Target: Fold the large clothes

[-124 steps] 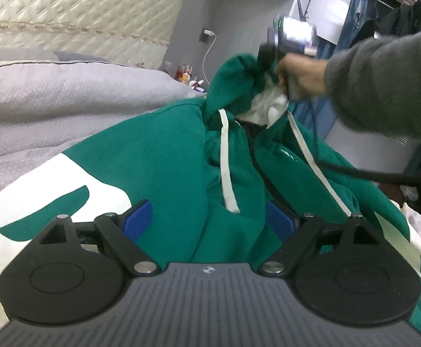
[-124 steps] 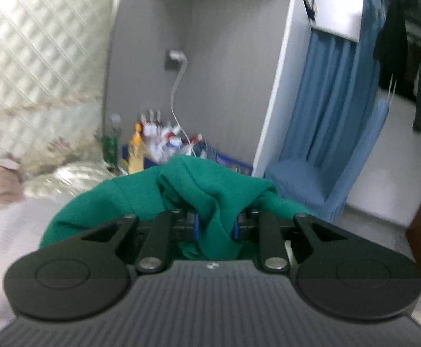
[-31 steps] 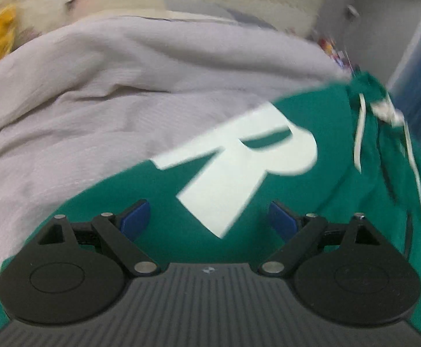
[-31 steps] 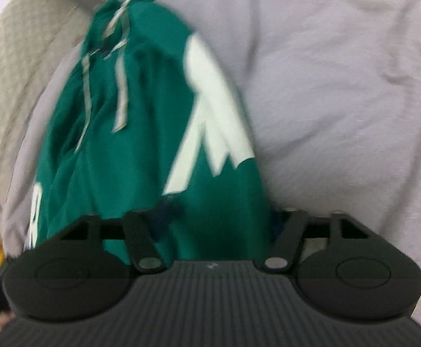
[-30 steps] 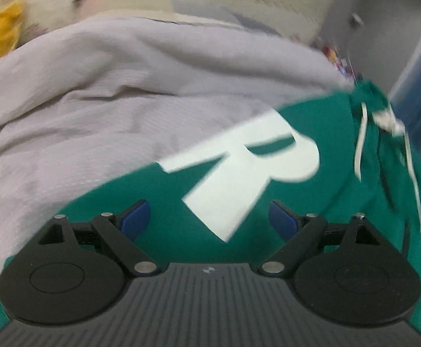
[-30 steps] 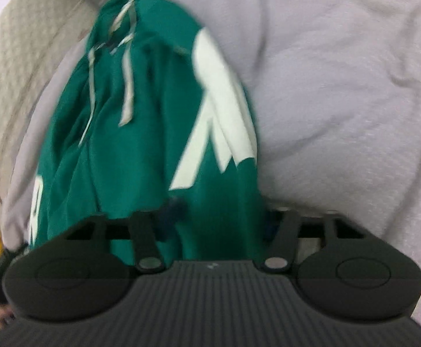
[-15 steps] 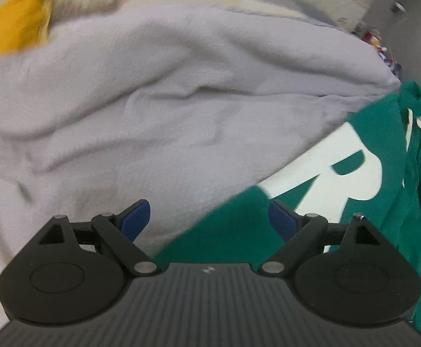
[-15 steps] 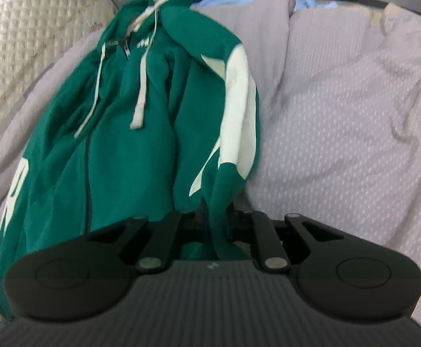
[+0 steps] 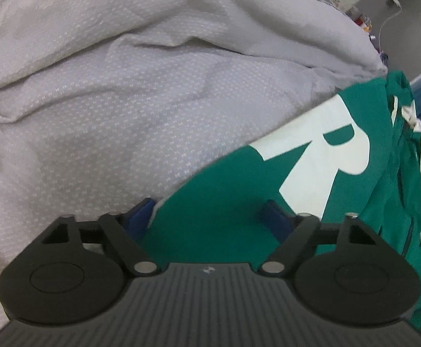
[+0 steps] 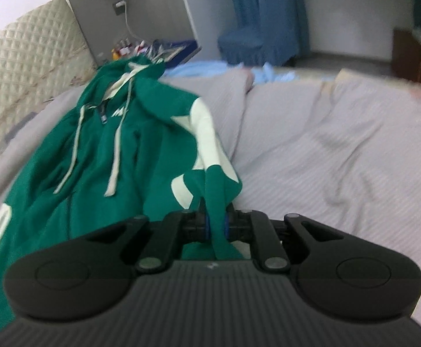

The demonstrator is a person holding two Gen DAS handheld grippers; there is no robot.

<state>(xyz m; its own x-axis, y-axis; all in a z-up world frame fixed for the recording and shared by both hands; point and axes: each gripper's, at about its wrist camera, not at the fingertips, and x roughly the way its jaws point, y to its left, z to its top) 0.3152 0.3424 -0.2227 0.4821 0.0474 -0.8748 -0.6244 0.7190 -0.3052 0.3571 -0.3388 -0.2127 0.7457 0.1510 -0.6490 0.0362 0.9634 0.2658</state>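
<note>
Right wrist view: green hoodie point(image 10: 100, 156) sprawls across the grey bedspread point(image 10: 340, 150) toward its headboard edge; right gripper point(image 10: 216, 225) is clamped on a raised fold; left gripper point(image 9: 209, 217), jaws closing, straddles the hem, pads not pressing.

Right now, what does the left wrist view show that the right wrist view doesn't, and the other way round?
Only the left wrist view shows the left gripper, its jaws closing around the green hoodie's edge, and the whole white R. Only the right wrist view shows the right gripper shut on a pinch of hoodie fabric, the quilted headboard and the blue curtain. Both show the hoodie lying on the grey bedcover with its white drawstrings.
</note>
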